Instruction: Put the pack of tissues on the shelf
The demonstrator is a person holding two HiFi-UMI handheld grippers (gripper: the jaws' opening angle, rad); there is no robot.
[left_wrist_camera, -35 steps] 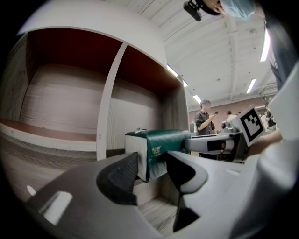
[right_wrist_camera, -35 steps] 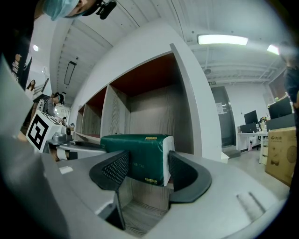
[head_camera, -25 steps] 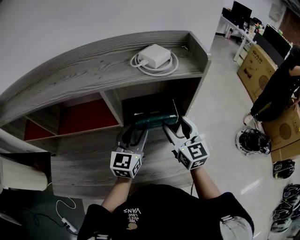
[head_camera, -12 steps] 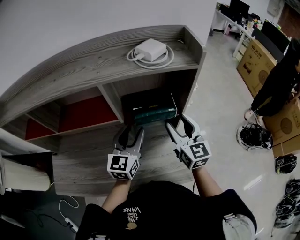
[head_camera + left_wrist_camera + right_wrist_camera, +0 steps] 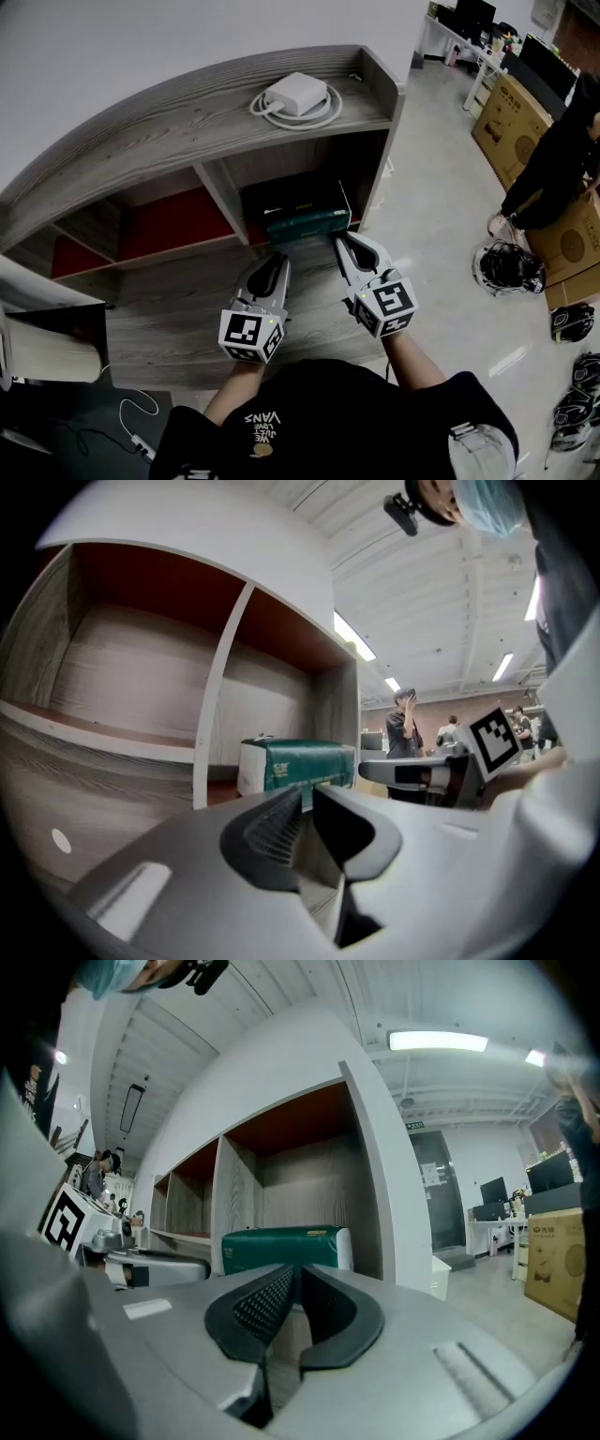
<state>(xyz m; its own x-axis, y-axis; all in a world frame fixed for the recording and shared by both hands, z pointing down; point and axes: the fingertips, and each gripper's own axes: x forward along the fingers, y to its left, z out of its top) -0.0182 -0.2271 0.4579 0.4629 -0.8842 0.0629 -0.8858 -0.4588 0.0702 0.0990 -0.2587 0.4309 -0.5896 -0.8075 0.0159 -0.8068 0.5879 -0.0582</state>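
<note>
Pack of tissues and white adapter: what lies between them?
The shelf's top board, in the head view: the white adapter lies on it, the pack of tissues sits beneath.

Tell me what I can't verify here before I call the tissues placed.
- Pack base: left gripper and right gripper, jaws just closed on nothing, cover it in their own views.
- Space behind pack: dark in head view; pack blocks it in gripper views.
- Pack print: too small to read anywhere.
- Shelf left end: cut by head view's edge.
</note>
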